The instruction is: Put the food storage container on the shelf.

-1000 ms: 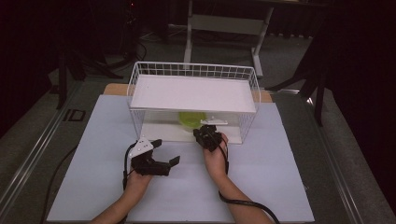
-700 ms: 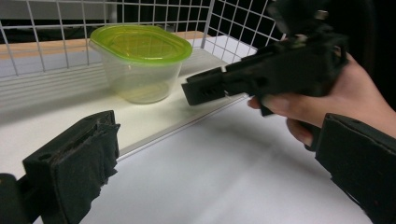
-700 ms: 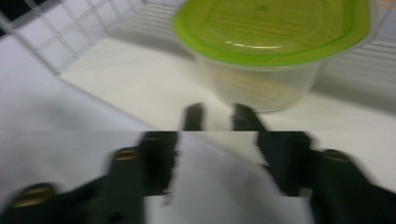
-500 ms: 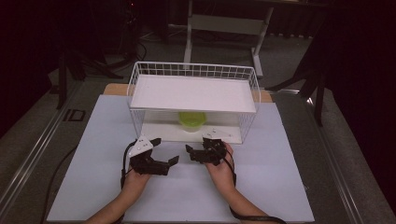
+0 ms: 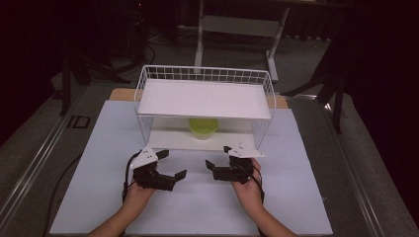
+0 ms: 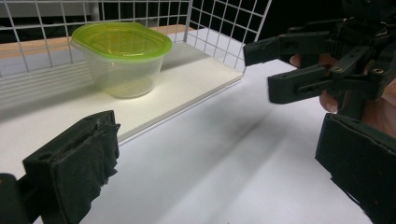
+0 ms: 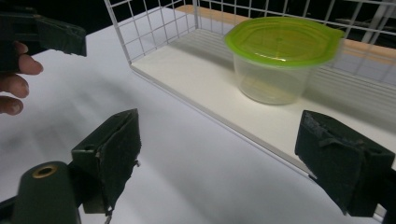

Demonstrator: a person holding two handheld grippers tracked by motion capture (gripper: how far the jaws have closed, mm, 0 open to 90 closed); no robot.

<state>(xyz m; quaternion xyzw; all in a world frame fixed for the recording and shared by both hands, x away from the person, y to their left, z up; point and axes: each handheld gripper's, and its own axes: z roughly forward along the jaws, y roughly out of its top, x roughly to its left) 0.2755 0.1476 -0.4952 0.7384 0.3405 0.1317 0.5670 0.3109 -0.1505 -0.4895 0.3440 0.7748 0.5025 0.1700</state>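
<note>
A clear container with a green lid [image 5: 203, 128] sits on the wire rack's [image 5: 148, 97] lower shelf (far centre). Both grippers, left [image 5: 172, 164] and right [image 5: 218, 157], hover spread and empty nearby; the right's jaws have just been opening.

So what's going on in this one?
A person holds a two-jaw gripper in each hand over a white table. A clear plastic container with a green lid stands on the lower shelf of a white wire rack, untouched. The right gripper has just been opening its jaws; nothing sits between them, and they stand wide in front of the rack. The left gripper is open too, beside it, empty.
</note>
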